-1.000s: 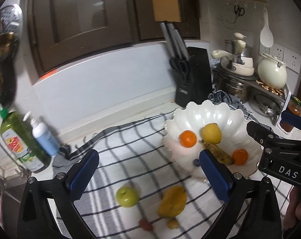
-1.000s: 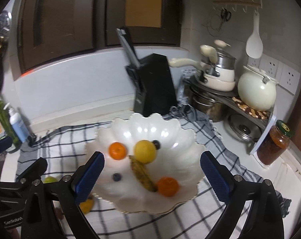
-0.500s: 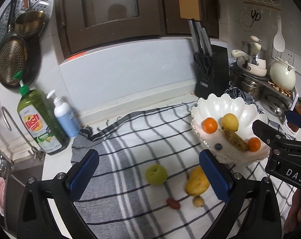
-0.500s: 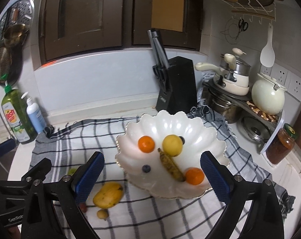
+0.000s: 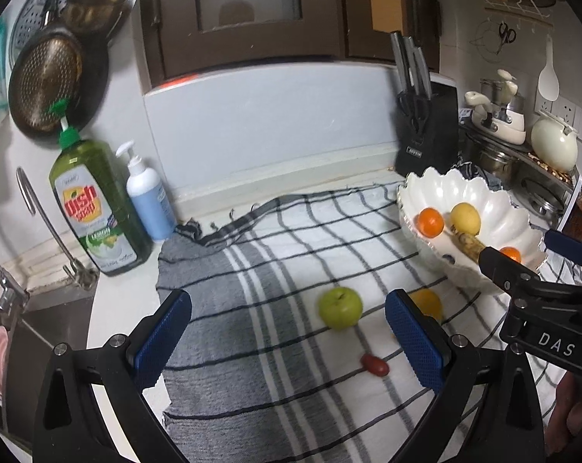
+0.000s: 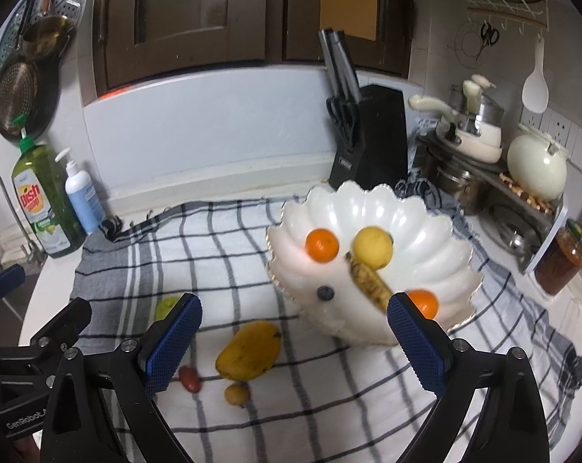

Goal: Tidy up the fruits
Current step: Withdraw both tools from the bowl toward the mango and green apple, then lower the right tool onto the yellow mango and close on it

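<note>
Four fruits lie loose on the checked cloth (image 6: 329, 405) that covers the tabletop: a green apple (image 5: 339, 307), a mango (image 6: 249, 351), a small red fruit (image 5: 375, 364) and a small yellow-brown fruit (image 6: 237, 394). The scalloped white bowl (image 6: 371, 212) stands at about 1 o'clock from the mango and already holds two oranges, a yellow fruit, a browned banana and a blueberry.

Neither tool has anything in it. The left gripper (image 5: 289, 341) has its jaws spread wide above the cloth, with the apple between them at roughly 1 o'clock. The right gripper (image 6: 292, 339) is likewise wide apart and empty, with the mango and the bowl's near wall in its gap.

Judging by this, the step in hand is choosing and reaching for the next loose fruit. The next move calls for lowering one tool until its pads straddle a fruit, closing gently since round fruit may roll, then carrying it over the bowl's rim.

Only the right wrist view shows the whole mango and the small yellow-brown fruit; in the left view the mango is mostly hidden behind a pad. The left view shows the apple whole, while the right shows only a sliver of it.
</note>
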`<state>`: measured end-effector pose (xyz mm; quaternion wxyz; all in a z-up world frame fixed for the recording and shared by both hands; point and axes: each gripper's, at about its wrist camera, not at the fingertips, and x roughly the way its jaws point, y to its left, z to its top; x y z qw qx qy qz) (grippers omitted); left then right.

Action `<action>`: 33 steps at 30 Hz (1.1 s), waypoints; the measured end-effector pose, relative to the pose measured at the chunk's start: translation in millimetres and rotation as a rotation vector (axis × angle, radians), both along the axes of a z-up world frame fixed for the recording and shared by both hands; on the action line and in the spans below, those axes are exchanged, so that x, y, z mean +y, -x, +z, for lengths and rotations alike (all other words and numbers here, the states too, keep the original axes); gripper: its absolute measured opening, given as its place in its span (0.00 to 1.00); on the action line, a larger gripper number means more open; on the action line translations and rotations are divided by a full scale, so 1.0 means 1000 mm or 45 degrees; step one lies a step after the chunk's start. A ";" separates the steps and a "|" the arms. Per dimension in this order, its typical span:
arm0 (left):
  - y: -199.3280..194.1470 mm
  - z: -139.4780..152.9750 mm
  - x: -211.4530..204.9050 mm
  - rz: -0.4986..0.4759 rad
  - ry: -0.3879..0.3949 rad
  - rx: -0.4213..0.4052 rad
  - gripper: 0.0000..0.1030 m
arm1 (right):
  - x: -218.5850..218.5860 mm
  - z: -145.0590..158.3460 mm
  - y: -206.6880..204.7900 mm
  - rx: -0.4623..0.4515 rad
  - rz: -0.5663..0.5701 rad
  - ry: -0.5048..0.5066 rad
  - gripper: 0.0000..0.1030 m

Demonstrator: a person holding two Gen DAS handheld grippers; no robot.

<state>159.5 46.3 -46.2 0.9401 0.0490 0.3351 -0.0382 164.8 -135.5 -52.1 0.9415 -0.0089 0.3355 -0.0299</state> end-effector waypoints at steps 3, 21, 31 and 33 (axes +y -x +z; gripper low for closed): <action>0.000 -0.013 0.005 0.013 -0.007 0.016 0.99 | 0.003 -0.015 0.000 0.027 -0.023 -0.021 0.95; -0.015 -0.066 0.022 0.038 -0.067 0.097 0.99 | 0.020 -0.088 -0.029 0.182 -0.115 -0.092 0.95; -0.023 -0.083 0.024 0.038 -0.056 0.130 0.99 | 0.031 -0.105 -0.047 0.220 -0.132 -0.072 0.87; -0.025 -0.086 0.025 0.034 -0.048 0.142 0.99 | 0.034 -0.107 -0.051 0.236 -0.121 -0.079 0.83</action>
